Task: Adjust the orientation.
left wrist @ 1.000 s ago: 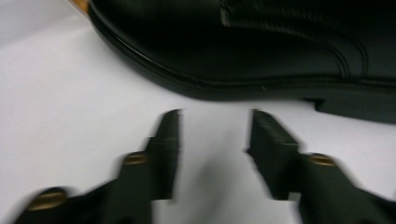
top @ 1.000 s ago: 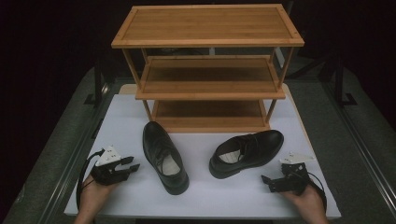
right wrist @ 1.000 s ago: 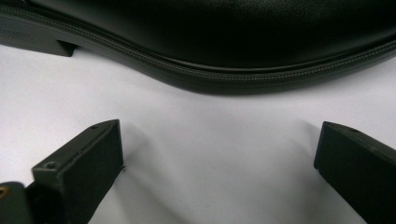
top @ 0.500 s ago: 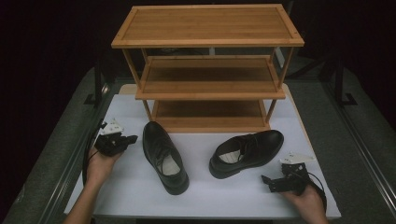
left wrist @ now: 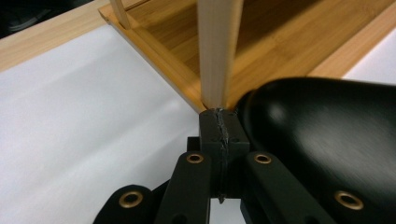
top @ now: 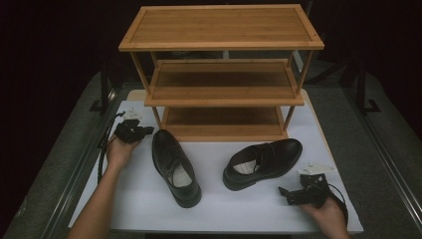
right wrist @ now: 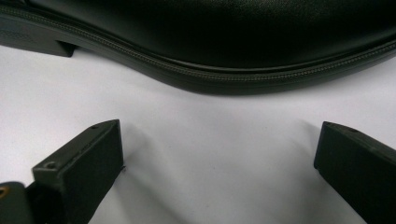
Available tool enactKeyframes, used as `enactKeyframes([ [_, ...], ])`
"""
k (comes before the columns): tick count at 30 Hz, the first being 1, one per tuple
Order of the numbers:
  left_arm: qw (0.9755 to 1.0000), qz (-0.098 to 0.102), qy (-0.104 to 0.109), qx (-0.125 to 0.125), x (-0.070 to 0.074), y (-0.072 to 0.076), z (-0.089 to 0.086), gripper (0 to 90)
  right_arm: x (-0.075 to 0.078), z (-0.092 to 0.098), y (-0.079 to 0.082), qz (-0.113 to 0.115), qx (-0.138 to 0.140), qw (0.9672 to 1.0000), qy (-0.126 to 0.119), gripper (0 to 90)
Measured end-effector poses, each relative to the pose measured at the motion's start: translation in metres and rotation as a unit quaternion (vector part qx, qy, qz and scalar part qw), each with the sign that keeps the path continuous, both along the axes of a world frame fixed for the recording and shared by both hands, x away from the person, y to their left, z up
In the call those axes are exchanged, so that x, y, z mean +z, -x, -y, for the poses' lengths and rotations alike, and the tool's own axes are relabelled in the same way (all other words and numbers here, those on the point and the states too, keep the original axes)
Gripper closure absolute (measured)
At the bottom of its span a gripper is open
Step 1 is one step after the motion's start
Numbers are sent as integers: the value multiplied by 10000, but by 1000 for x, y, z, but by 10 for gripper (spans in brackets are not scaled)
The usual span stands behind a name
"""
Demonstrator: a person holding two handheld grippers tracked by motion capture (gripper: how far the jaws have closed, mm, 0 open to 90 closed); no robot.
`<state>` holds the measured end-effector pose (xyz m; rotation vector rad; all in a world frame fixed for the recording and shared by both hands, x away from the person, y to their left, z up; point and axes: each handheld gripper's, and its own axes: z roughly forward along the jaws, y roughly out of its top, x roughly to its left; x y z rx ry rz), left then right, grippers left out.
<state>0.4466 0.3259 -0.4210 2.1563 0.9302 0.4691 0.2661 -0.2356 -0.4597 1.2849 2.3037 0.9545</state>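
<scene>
Jaws pressed together beside shoe [left wrist: 322, 140], left gripper view.

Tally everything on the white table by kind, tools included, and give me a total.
Black shoes: 2, the left shoe and the right shoe
Wooden racks: 1, the three-shelf rack
Hand-held tools: 2, the left tool and the right tool
Total: 5

bamboo shoe rack [top: 221, 45], two black shoes [top: 175, 167], white table [top: 249, 209]
</scene>
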Motion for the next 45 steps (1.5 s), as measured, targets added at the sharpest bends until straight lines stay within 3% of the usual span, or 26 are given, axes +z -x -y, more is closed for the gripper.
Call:
enactKeyframes([
  [9,9999,-125,-13,-68,-9,-1,4,900,0,0,0,1,0,10000,0,8],
  [12,9997,-174,135,-66,-11,-1,1,900,0,0,0,0,1,10000,2,8],
  [18,9995,-183,147,-192,-11,2,2,900,0,0,0,-1,1,10000,3,8],
  [32,9975,-123,227,-656,-11,31,27,900,0,0,0,0,0,10000,3,8],
  [45,9979,-166,255,-573,-11,40,26,900,0,0,0,1,1,10000,4,8],
])
